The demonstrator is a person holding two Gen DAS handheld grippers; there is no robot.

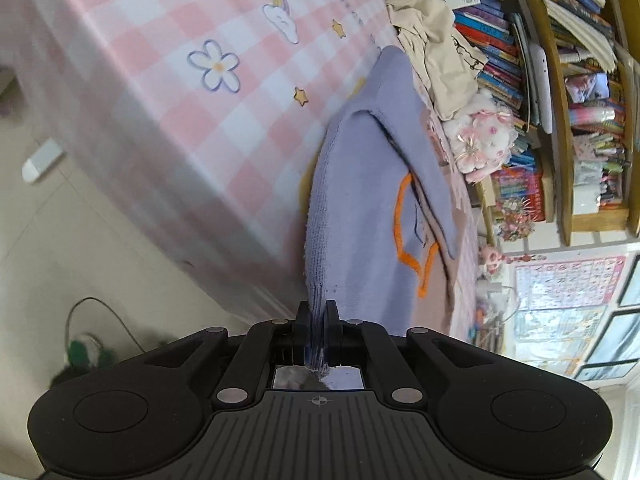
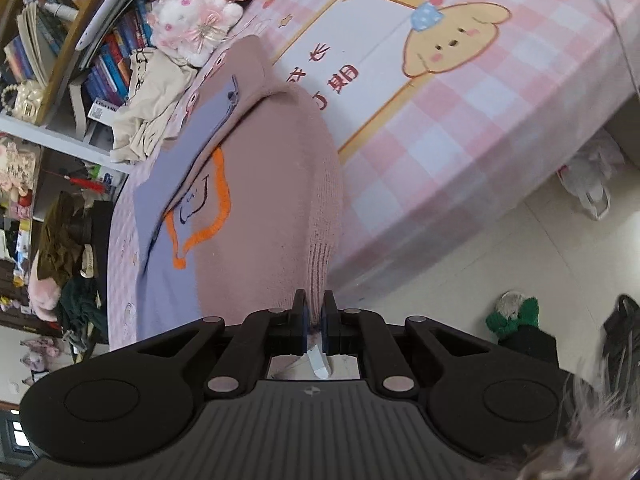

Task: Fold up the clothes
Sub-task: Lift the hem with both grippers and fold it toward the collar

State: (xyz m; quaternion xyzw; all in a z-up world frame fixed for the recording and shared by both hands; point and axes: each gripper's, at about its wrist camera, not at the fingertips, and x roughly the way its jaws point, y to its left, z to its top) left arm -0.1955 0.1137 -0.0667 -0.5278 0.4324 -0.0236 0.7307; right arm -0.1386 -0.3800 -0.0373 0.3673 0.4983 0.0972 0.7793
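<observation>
A knit sweater, half lavender point(image 1: 360, 200) and half dusty pink point(image 2: 272, 184), with an orange outlined motif point(image 1: 408, 232), is held up over the bed. My left gripper point(image 1: 318, 312) is shut on the lavender ribbed hem. My right gripper point(image 2: 313, 304) is shut on the pink ribbed hem. The garment stretches away from both grippers toward the bed; the orange motif also shows in the right wrist view point(image 2: 204, 208). A sleeve is folded across the front.
The bed has a pink checked sheet point(image 1: 180, 92) with cartoon prints. A beige garment point(image 1: 432, 48) and a plush toy point(image 1: 484, 136) lie at its far edge by a crowded bookshelf point(image 1: 580, 100). Bags and a green plush point(image 2: 516, 316) sit on the floor.
</observation>
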